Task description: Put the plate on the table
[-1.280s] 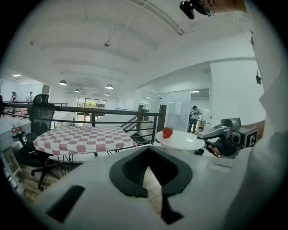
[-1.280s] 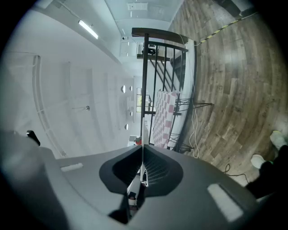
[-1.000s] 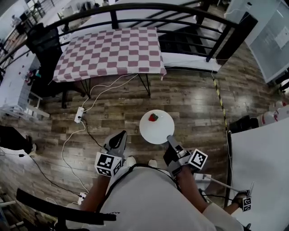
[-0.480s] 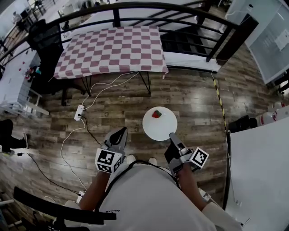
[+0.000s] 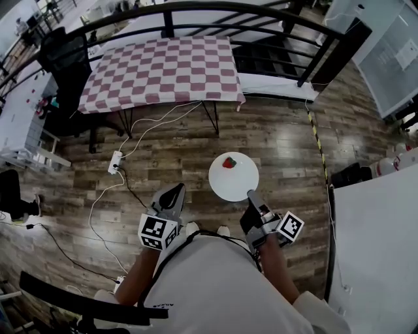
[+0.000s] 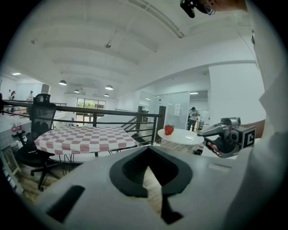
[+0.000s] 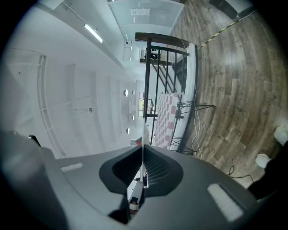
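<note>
A round white plate (image 5: 233,177) with a strawberry (image 5: 229,162) on it hangs level above the wooden floor. My right gripper (image 5: 251,195) is shut on its near rim. In the right gripper view the plate (image 7: 142,134) shows edge-on as a thin line between the jaws. The left gripper (image 5: 176,190) is held beside it, shut and empty. The table with the red and white checked cloth (image 5: 160,68) stands further ahead, apart from the plate. The left gripper view shows the plate (image 6: 182,135), the strawberry (image 6: 168,130) and the table (image 6: 85,137).
A black railing (image 5: 196,10) curves behind the table. A black office chair (image 5: 62,55) stands at its left. A power strip (image 5: 115,163) and white cables lie on the floor. A white surface (image 5: 379,241) fills the right, with striped tape (image 5: 317,140) on the floor.
The plate and right gripper have drifted slightly right and forward in the view. The checked table sits a little nearer. Both grippers keep the same state.
</note>
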Available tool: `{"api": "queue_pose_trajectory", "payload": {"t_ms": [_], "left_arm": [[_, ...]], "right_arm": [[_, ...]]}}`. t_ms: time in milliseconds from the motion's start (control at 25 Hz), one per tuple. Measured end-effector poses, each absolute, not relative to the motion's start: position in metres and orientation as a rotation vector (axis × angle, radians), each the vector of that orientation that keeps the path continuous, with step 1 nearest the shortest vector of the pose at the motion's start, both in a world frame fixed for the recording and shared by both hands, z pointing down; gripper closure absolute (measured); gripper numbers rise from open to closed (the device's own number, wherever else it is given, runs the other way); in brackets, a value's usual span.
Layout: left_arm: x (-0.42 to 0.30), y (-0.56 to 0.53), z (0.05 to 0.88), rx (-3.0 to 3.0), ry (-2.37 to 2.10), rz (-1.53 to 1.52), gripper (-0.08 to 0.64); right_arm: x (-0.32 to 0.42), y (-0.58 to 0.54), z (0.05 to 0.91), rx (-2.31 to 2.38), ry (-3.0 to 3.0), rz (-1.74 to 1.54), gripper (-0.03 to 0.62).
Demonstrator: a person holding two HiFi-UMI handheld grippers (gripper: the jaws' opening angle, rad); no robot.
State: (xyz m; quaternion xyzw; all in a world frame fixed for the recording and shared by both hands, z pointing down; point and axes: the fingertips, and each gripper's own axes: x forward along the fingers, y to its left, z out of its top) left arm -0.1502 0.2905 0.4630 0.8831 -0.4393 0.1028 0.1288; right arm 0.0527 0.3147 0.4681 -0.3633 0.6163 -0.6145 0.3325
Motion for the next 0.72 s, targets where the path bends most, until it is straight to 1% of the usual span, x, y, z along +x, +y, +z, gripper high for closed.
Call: {"api": "queue_pose_trajectory", "payload": {"t_ms": [720], "left_arm": [[-0.233,0.31,0.48,2.536,-1.294,0.307,0.555]], "right_arm": [[-0.008,0.322,0.468,-0.968,1.617,-1.579,0.574]]}}
